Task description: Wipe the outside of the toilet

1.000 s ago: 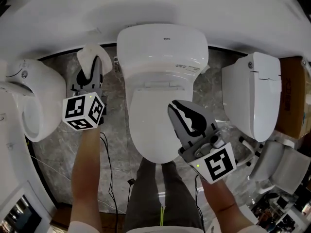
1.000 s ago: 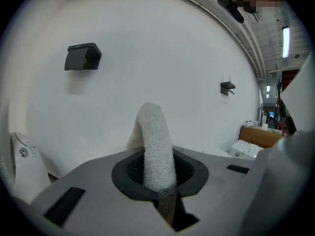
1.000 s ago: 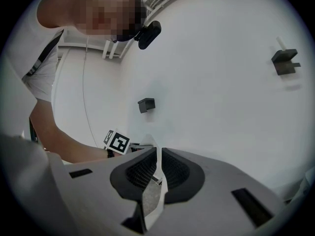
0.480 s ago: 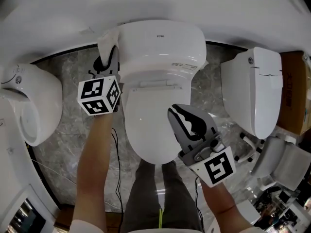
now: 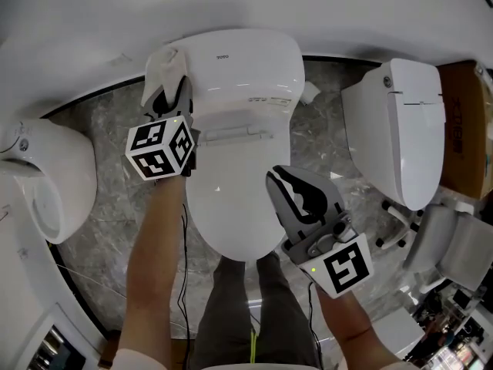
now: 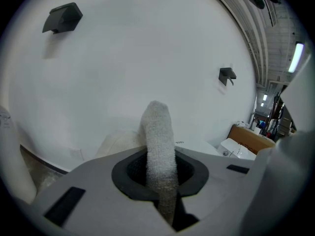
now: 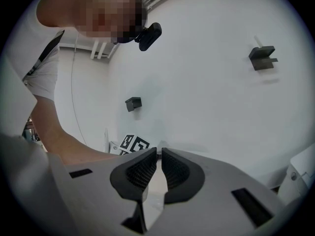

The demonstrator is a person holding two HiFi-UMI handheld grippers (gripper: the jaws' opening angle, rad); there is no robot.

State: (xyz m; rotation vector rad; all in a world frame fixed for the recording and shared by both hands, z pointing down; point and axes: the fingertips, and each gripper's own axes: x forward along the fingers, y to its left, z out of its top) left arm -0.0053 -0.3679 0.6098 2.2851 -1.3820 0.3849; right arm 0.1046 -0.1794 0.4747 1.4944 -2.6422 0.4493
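At the rear left corner of the toilet [image 5: 239,68], the left tongs [image 5: 166,97] grip a white cloth [image 5: 162,64], which appears to touch the tank's side close to the wall [image 5: 231,6]. The right tongs [image 5: 279,179] hang over the closed lid, nearly together on nothing.

Risks: the cloth is pinched by a narrow fold and could pull free if dragged hard round the corner. The tongs' hard body could also knock the porcelain.

Clearance: tight behind the tank. Open floor [image 5: 115,129] runs left to a neighbouring toilet [image 5: 54,168], and a third toilet [image 5: 397,129] stands near on the right. A cable [image 5: 182,237] underfoot could snag.
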